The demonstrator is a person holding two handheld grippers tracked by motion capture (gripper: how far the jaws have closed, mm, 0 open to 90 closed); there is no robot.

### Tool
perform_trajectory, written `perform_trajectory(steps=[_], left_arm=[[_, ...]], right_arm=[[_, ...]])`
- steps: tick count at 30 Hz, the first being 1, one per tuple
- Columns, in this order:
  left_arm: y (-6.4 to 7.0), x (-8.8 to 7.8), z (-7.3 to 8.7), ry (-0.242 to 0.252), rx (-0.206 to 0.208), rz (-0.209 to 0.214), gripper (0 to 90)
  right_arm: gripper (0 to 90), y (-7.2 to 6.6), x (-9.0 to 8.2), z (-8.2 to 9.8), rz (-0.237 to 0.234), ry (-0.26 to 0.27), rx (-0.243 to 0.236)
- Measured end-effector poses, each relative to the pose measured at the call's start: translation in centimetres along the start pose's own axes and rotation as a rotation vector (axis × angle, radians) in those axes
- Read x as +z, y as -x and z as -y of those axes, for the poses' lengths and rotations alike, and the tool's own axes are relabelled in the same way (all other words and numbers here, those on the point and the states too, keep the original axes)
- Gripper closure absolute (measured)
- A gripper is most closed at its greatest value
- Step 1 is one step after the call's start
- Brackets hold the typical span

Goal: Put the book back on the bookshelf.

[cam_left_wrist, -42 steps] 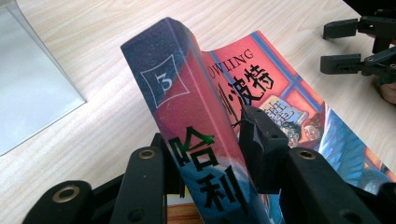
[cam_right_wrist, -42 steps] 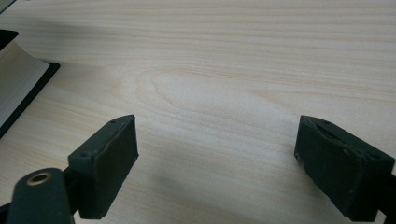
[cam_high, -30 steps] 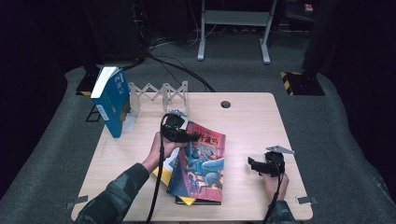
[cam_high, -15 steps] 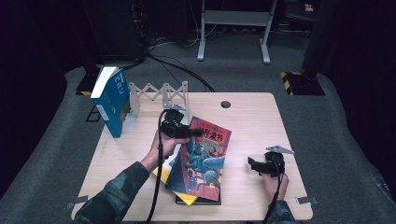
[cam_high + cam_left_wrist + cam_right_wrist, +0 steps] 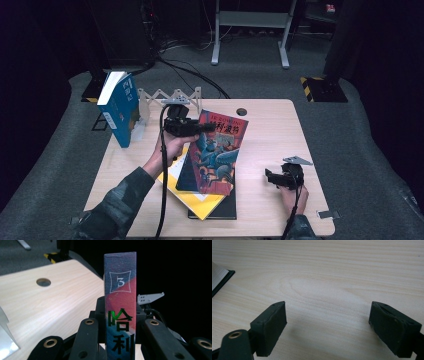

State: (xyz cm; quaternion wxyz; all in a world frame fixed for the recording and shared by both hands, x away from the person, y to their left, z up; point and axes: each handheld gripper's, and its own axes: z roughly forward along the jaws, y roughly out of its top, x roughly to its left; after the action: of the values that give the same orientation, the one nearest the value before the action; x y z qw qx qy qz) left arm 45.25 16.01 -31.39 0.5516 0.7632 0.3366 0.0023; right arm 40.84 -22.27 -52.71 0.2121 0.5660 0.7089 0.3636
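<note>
High view: the left gripper (image 5: 204,128) is clamped on the top edge of the red book (image 5: 215,152), which tilts up over a yellow book (image 5: 197,202) and a black book (image 5: 227,207). The right gripper (image 5: 269,176) rests on the table (image 5: 280,130), its jaws wide apart.

I am reading the spine of the book (image 5: 120,307) between my left gripper's jaws: a boxed numeral "3" near its top, and below it the green character "哈" and the dark character "利". On its cover (image 5: 215,150) in the high view, green characters are showing at the top, too small for me to make out
</note>
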Motion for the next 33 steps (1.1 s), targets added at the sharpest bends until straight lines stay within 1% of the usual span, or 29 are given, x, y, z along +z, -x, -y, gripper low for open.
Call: perform_trajectory(steps=[1, 2, 3, 4, 5, 7, 8, 9, 10, 11, 12, 15, 16, 18, 19, 20, 21, 22, 23, 24, 25, 28, 29, 30, 33], left_arm=[[0.0, -0.3, -0.2, 0.007, 0.011, 0.001, 74.8], [0.0, -0.5, -0.4, 0.017, 0.01, -0.003, 74.8], [0.0, -0.5, -0.4, 0.017, 0.01, -0.003, 74.8], [0.0, -1.1, -0.8, 0.032, 0.021, -0.016, 74.8], [-0.1, -1.3, -0.9, 0.043, 0.008, -0.019, 74.8], [-0.4, -1.8, -1.1, 0.059, 0.011, -0.027, 74.8], [-0.4, -1.8, -1.1, 0.059, 0.011, -0.027, 74.8], [-0.5, -2.1, -1.2, 0.063, 0.008, -0.036, 74.8], [-0.6, -2.5, -1.2, 0.072, 0.014, -0.057, 74.8], [-0.6, -2.5, -1.2, 0.072, 0.014, -0.057, 74.8], [-0.7, -2.7, -1.2, 0.07, 0.022, -0.067, 74.8], [-1.2, -3.8, -1.2, 0.097, 0.025, -0.119, 74.8], [-1.4, -4.1, -1.2, 0.098, 0.029, -0.125, 74.8], [-1.7, -4.8, -1.3, 0.108, 0.034, -0.155, 74.8], [-1.8, -5.1, -1.4, 0.109, 0.045, -0.17, 74.8], [-1.9, -5.4, -1.4, 0.114, 0.045, -0.186, 74.8], [-1.9, -5.4, -1.4, 0.114, 0.045, -0.186, 74.8], [-2.0, -5.8, -1.5, 0.117, 0.047, -0.198, 74.8], [-2.2, -6.2, -1.5, 0.119, 0.059, -0.218, 74.8], [-2.5, -6.7, -1.5, 0.125, 0.055, -0.234, 74.8], [-2.5, -6.7, -1.5, 0.125, 0.055, -0.234, 74.8], [-3.2, -7.9, -1.2, 0.151, 0.046, -0.283, 74.8], [-3.2, -7.9, -1.2, 0.151, 0.046, -0.283, 74.8], [-3.5, -8.4, -1.1, 0.158, 0.044, -0.303, 74.8], [-3.8, -8.9, -1.0, 0.157, 0.053, -0.334, 74.8]], right_arm=[[13.5, 0.0, 0.0, 0.0, 0.003, -0.002, -0.002], [13.5, 0.0, 0.0, 0.0, 0.001, -0.002, -0.001], [13.5, 0.0, 0.0, 0.0, 0.002, -0.005, -0.002], [13.5, -0.1, 0.0, 0.0, 0.003, -0.007, 0.003], [13.5, -0.1, 0.0, 0.0, 0.004, -0.006, 0.002], [13.5, 0.0, 0.0, 0.0, 0.004, -0.002, -0.004], [13.5, 0.0, 0.0, 0.0, 0.004, -0.002, -0.004], [13.5, -0.1, 0.0, 0.0, 0.004, -0.004, 0.0], [13.5, 0.0, 0.0, 0.0, 0.005, -0.002, -0.004], [13.5, 0.0, 0.0, 0.0, 0.005, -0.002, -0.004], [13.5, -0.1, 0.0, 0.0, 0.007, -0.003, -0.004], [13.5, -0.1, 0.0, 0.0, 0.011, -0.005, -0.007], [13.5, -0.1, 0.0, 0.0, 0.011, -0.004, -0.007], [13.5, -0.1, 0.1, 0.0, 0.013, -0.005, -0.01], [13.5, -0.2, 0.1, 0.0, 0.014, -0.008, -0.013], [13.5, -0.2, 0.1, 0.0, 0.014, -0.006, -0.017], [13.5, -0.2, 0.1, 0.0, 0.014, -0.006, -0.017], [13.5, -0.2, 0.1, 0.0, 0.017, -0.009, -0.017], [13.5, -0.3, 0.1, 0.0, 0.02, -0.012, -0.014], [13.5, -0.3, 0.1, 0.0, 0.02, -0.012, -0.015], [13.5, -0.3, 0.1, 0.0, 0.021, -0.011, -0.019], [13.5, -0.3, 0.1, 0.0, 0.024, -0.011, -0.031], [13.5, -0.3, 0.1, 0.0, 0.025, -0.012, -0.028], [13.6, -0.3, 0.2, 0.0, 0.03, -0.008, -0.037], [13.6, -0.4, 0.2, 0.0, 0.035, -0.014, -0.042]])
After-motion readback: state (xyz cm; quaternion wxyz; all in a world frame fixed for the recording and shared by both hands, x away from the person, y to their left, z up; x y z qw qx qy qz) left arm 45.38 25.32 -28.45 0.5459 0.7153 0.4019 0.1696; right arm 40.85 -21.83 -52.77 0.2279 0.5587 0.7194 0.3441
